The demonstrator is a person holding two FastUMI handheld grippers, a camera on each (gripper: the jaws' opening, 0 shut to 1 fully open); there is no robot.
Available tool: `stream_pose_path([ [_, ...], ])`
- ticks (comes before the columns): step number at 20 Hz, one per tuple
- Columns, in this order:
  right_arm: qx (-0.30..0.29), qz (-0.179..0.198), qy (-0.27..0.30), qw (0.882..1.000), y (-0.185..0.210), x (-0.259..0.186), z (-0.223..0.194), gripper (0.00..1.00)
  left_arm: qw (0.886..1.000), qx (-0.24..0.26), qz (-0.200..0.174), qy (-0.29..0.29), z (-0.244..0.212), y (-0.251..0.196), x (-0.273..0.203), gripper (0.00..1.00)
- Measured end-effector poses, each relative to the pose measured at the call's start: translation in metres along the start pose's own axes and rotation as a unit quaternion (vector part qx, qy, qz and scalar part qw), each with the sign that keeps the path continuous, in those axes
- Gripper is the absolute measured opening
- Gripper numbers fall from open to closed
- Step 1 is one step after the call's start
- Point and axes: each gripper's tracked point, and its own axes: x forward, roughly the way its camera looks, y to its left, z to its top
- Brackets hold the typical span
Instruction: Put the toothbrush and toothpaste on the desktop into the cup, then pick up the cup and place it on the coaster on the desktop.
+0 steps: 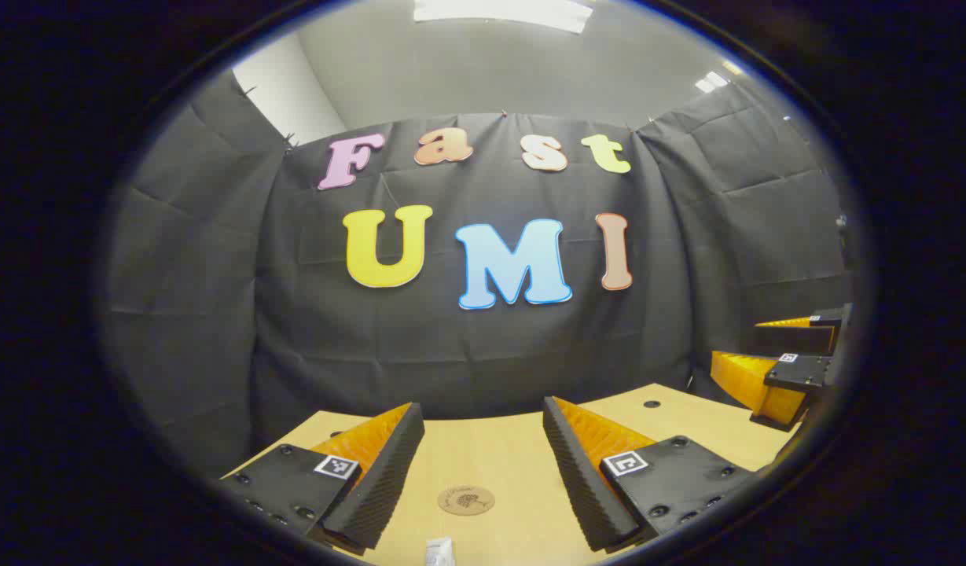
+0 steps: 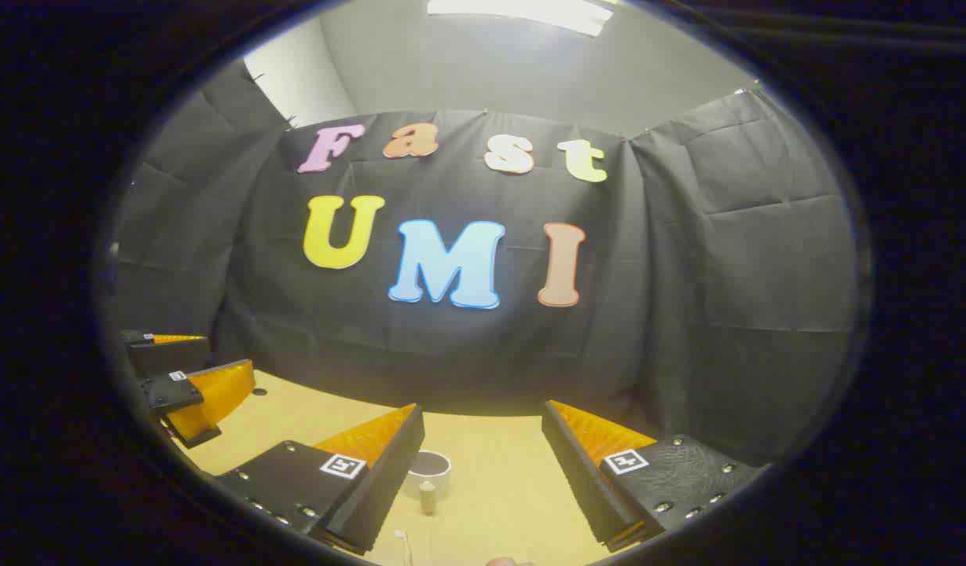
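In the left gripper view my left gripper stands open above the wooden desktop. Between its fingers lies the round brown coaster, and the white end of the toothpaste tube pokes in at the bottom edge. My right gripper hangs at the far right of that view. In the right gripper view my right gripper is open over the desktop. The white cup stands just inside its left finger, with a small upright object in front of it and the toothbrush tip at the bottom.
The black cloth wall closes off the back of the desktop. My left gripper shows at the far left of the right gripper view. A small dark hole sits in the desktop near the back.
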Motion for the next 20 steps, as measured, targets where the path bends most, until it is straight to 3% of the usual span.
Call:
stream_pose_path([
  [10, 0.000, 0.000, 0.000, 1.000, 0.000, 0.000, 0.000, 0.94, 0.999, -0.017, 0.040, 0.011, 0.008, 0.022, 0.000, 0.97],
  [20, -0.001, 0.001, 0.009, 1.000, 0.000, -0.002, -0.001, 0.94, 0.999, -0.015, 0.013, 0.035, -0.004, 0.008, 0.010, 0.98],
])
